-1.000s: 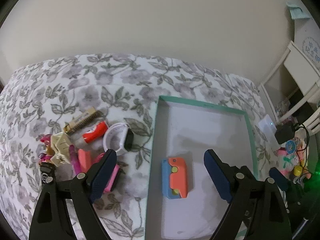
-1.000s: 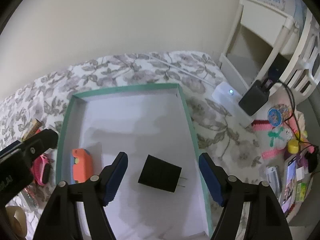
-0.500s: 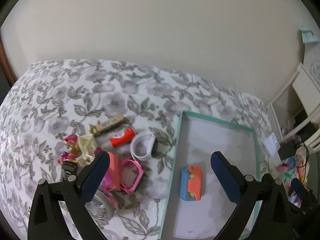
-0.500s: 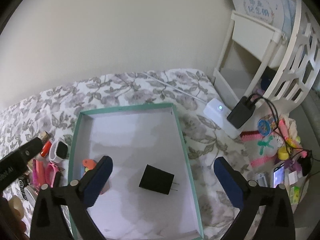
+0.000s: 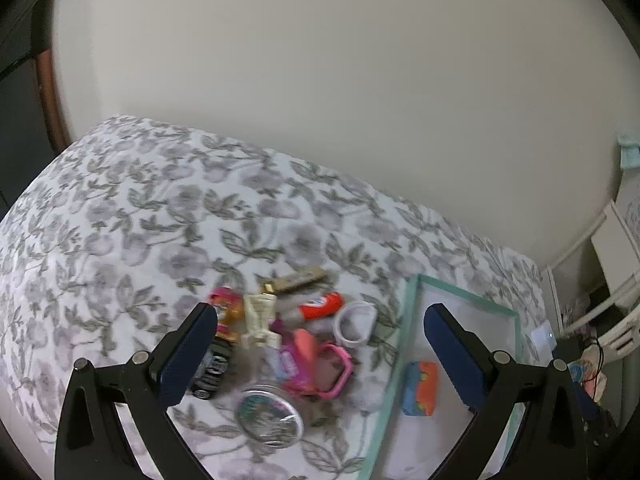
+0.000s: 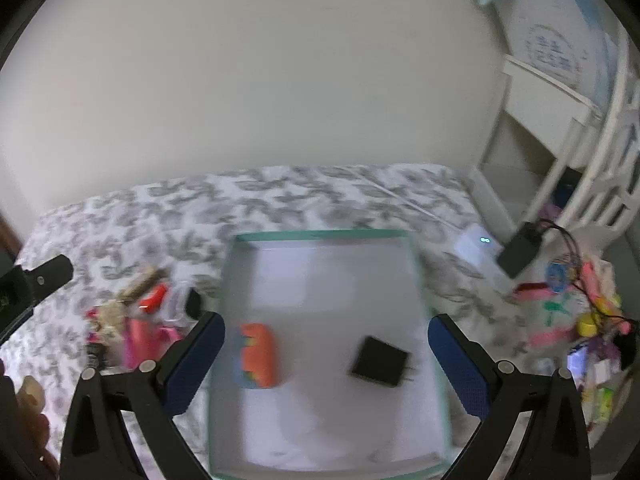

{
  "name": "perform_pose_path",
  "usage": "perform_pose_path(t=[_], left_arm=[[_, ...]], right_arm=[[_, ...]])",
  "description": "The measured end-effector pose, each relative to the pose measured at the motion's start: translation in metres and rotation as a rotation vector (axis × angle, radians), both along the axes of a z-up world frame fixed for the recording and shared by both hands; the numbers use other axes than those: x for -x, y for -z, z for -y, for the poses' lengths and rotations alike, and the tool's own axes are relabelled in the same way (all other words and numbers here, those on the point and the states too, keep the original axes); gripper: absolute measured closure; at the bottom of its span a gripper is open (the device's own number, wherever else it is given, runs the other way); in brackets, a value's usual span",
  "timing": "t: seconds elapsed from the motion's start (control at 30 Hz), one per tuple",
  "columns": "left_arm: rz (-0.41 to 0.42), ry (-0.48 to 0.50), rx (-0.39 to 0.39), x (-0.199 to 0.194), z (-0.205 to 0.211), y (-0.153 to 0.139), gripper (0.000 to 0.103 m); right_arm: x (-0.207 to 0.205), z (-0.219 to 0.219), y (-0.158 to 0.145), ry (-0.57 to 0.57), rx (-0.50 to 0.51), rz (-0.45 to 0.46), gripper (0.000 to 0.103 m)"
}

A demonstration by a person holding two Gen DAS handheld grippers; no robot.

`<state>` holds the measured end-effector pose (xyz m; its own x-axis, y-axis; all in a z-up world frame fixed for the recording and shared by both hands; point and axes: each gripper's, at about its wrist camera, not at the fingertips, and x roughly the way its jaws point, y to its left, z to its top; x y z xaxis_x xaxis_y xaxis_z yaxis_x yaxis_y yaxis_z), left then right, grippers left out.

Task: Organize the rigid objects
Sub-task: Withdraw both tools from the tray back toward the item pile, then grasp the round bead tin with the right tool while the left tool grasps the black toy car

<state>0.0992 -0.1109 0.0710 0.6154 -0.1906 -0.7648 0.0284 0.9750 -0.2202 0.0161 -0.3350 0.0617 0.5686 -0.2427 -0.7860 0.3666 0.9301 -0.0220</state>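
Empty left gripper (image 5: 320,340) above toy pile (image 5: 280,344)

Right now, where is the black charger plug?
In the right wrist view, the black charger plug lies inside the teal-rimmed box, toward its right wall, right of the orange-and-blue toy.

Each tool is a black frame of angled struts with round silver screw heads at the joints. The left tool (image 5: 320,344) and right tool (image 6: 326,354) both carry flat dark-blue pads (image 5: 188,354) on their two fingers.
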Motion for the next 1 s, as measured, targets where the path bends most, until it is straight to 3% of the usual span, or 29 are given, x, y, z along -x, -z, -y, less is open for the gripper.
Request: perform_pose_path(t=[0.17, 0.27, 0.4, 0.57, 0.77, 1.0], left_arm=[[0.076, -0.078, -0.046, 0.012, -0.035, -0.015, 0.000], [0.076, -0.114, -0.075, 0.015, -0.055, -0.019, 0.000], [0.016, -0.167, -0.055, 0.014, -0.079, -0.013, 0.000], [-0.080, -0.230, -0.137, 0.007, -0.096, 0.014, 0.000], [-0.258, -0.279, -0.119, -0.007, -0.116, 0.067, 0.000], [-0.330, -0.279, -0.093, -0.015, -0.120, 0.091, 0.000]], right_arm=[[-0.009, -0.037, -0.001, -0.092, -0.025, 0.026, 0.000], [-0.015, -0.059, 0.000, -0.150, -0.060, 0.037, 0.000], [-0.023, -0.089, 0.007, -0.219, -0.098, 0.036, 0.000], [-0.033, -0.124, 0.029, -0.300, -0.083, -0.012, 0.000], [-0.041, -0.155, 0.068, -0.382, -0.114, -0.099, 0.000], [-0.045, -0.181, 0.104, -0.445, -0.124, -0.175, 0.000]])
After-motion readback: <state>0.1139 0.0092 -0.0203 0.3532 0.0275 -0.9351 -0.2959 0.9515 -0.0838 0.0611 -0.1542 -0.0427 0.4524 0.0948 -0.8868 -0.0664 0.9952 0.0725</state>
